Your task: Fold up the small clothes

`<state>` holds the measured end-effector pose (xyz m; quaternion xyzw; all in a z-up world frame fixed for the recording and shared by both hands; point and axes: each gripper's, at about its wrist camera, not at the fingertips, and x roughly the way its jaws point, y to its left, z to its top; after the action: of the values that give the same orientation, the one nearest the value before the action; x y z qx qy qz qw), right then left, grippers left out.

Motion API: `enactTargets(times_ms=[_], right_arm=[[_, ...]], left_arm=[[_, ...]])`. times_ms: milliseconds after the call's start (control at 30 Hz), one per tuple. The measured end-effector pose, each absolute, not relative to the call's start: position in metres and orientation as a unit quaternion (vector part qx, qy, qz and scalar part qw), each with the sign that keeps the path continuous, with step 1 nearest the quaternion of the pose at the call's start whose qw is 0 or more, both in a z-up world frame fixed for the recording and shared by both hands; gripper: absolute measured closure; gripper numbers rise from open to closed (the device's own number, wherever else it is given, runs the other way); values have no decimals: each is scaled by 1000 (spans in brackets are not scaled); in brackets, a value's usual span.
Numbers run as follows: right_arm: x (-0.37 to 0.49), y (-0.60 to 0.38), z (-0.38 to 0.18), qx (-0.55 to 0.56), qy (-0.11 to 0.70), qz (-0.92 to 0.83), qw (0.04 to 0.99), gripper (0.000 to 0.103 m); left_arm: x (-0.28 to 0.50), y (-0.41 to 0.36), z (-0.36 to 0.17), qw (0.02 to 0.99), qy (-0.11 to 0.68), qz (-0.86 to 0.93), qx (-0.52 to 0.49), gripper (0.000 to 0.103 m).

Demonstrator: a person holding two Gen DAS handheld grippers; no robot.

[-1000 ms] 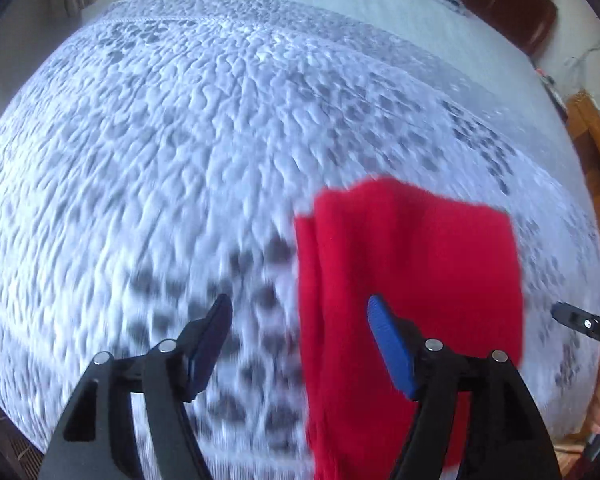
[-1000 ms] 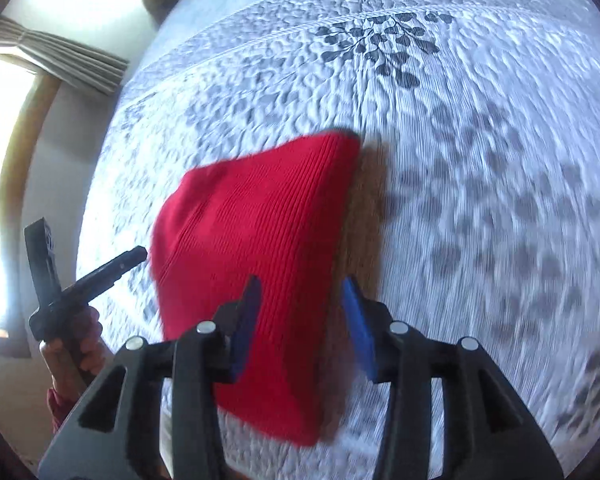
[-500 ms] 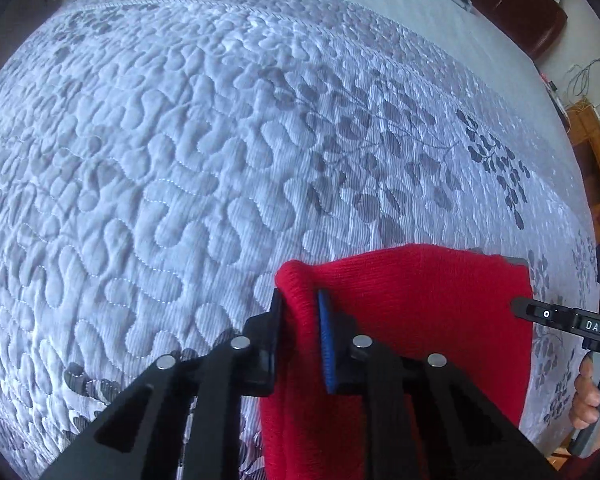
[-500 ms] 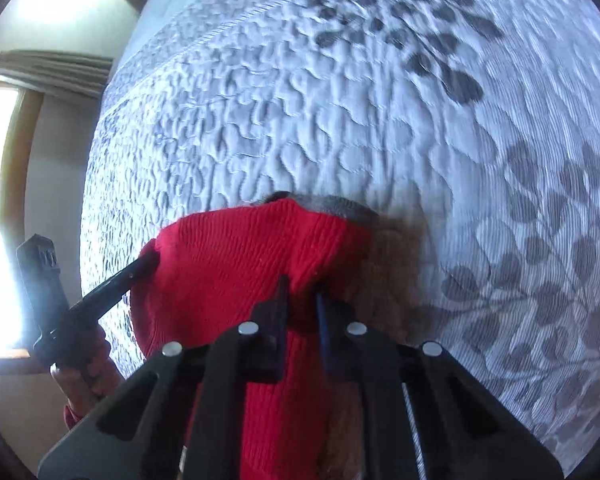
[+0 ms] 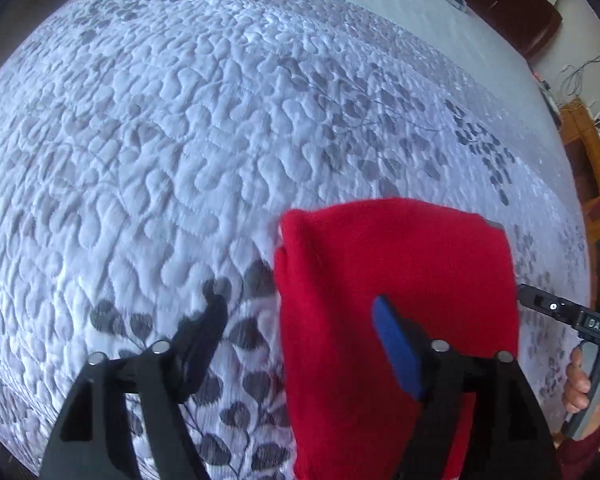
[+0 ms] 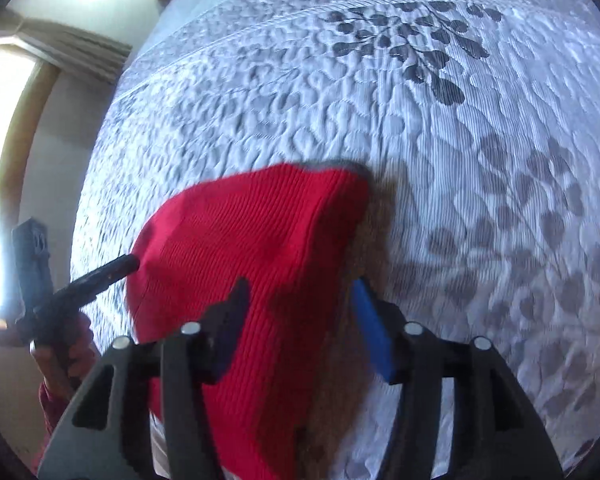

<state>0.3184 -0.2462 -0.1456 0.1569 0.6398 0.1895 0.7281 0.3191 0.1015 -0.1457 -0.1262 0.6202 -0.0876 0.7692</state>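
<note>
Across the quilted bedspread, which fills nearly all of both views with its grey leaf print, the only loose thing is the red knit garment, lying flat on the spread at its near edge, close below both cameras. Taking the garment as landmark: the left gripper hangs over its left border, one finger out over bare quilt, the blue-padded finger over the red knit. The right gripper hangs over its right border, dark finger above the knit, blue pad above the shadowed strip just beside it. Both sets of jaws have just been opening and now stand spread, pressing on nothing; the garment's edges sit between the fingers but are not pinched.

Judging from this, the fold seems just laid down, and the risks lie in the release. A soft rib knit springs back, so the top layer may creep open once left alone, above all at the far left corner, which looks rounded rather than creased. A finger withdrawing low could snag the knit and drag the layer askew. The bumpy quilt gives little grip, so a sideways nudge could slide the whole piece toward the near edge of the bed. The person's hand on the right gripper's handle, to the right of the garment, is clear of it.
</note>
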Motion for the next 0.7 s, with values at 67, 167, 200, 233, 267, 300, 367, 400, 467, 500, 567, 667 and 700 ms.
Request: enactTargets(times_ms=[67,167,200,233,267,300,367,400,467,500,567,667,700], right_arm=[[300,-245,-140,137,640,193,731,44],[275,-240,-144,139,646,209,721,43],[272,-237,-146,142,648,214,717,43],[268,-235,-149,144,650,219,713,43],[267,-233,-151,143,651,218,713,43],[268,-232,-155,147,652,216,711,43],[274,-234,-166,182,657,220,698,43],[276,-236,-168,190,659,220,694,43],[280,-235,-175,203,659,225,688,43],[282,-234,-178,207,660,228,685,43],[282,-231,-181,211,661,234,681,43],[284,-231,-185,225,662,239,674,43],[284,-231,-187,230,661,240,672,43]], left_arm=[[304,104,-146,764,623,-105,-132,26],[287,101,-154,758,629,-116,-125,26],[284,99,-158,755,632,-124,-126,26],[282,95,-163,750,634,-135,-133,26],[281,92,-166,746,635,-142,-140,26],[282,90,-169,743,635,-152,-151,26],[287,86,-176,731,639,-168,-169,26],[289,85,-180,730,640,-163,-176,26],[292,83,-183,728,639,-166,-184,26],[292,81,-182,728,639,-166,-185,26],[290,74,-179,720,639,-195,-187,32],[288,62,-179,727,639,-202,-150,34],[289,62,-180,726,639,-204,-152,36]])
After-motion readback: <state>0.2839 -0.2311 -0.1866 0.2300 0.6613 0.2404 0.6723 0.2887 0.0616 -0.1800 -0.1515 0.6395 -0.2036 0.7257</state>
